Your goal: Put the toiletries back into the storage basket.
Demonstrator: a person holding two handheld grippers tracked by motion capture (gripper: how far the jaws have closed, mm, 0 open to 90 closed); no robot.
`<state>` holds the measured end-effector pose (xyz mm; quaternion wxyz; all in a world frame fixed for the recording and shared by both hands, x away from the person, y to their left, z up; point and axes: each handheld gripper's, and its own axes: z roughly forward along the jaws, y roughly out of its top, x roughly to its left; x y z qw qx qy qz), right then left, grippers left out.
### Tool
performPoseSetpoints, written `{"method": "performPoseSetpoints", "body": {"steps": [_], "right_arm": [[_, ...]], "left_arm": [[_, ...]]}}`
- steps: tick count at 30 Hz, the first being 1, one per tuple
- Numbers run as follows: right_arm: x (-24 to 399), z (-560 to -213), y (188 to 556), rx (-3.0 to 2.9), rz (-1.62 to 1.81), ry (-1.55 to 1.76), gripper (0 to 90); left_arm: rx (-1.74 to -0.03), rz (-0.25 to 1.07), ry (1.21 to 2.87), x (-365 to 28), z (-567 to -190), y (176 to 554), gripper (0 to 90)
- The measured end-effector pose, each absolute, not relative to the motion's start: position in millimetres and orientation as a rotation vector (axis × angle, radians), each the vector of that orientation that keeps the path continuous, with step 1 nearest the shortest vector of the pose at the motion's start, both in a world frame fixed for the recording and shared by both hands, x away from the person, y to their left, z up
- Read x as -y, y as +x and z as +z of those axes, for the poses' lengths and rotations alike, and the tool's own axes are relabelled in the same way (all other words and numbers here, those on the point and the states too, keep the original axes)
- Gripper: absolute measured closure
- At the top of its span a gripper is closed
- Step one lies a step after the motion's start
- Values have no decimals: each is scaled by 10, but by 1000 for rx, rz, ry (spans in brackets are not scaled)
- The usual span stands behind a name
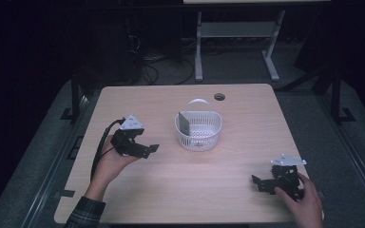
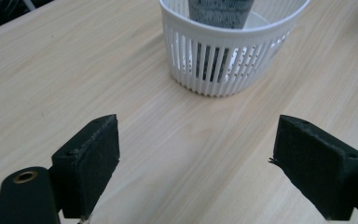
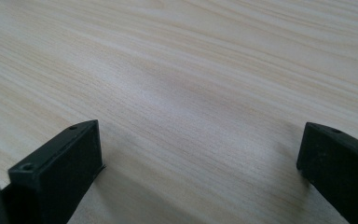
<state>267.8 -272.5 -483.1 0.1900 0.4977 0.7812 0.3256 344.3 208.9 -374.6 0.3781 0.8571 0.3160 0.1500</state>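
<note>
A white slatted basket (image 1: pixel 198 129) with a hoop handle stands at the middle of the wooden table (image 1: pixel 242 109). A dark grey flat object (image 1: pixel 184 123) leans upright inside it at the left wall. In the left gripper view the basket (image 2: pixel 228 51) is just ahead, the grey object (image 2: pixel 220 13) showing over its rim. My left gripper (image 1: pixel 148 149) hovers left of the basket, open and empty; its black pads (image 2: pixel 95 154) stand wide apart. My right gripper (image 1: pixel 259 185) is low near the table's front right, open, nothing between its pads (image 3: pixel 70 158).
A round cable hole (image 1: pixel 219 97) sits near the table's far edge. Behind the table are a white desk frame (image 1: pixel 237 38) and loose cables (image 1: pixel 152 66) on the floor. Bare wood lies between the two grippers.
</note>
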Motion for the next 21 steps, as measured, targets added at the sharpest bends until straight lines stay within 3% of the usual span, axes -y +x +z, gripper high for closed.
{"method": "performPoseSetpoints", "body": {"steps": [21], "right_arm": [[2724, -4832, 2679, -2194, 914, 1399, 0]], "left_arm": [[-855, 385, 2168, -2472, -4154, 3099, 134]]}}
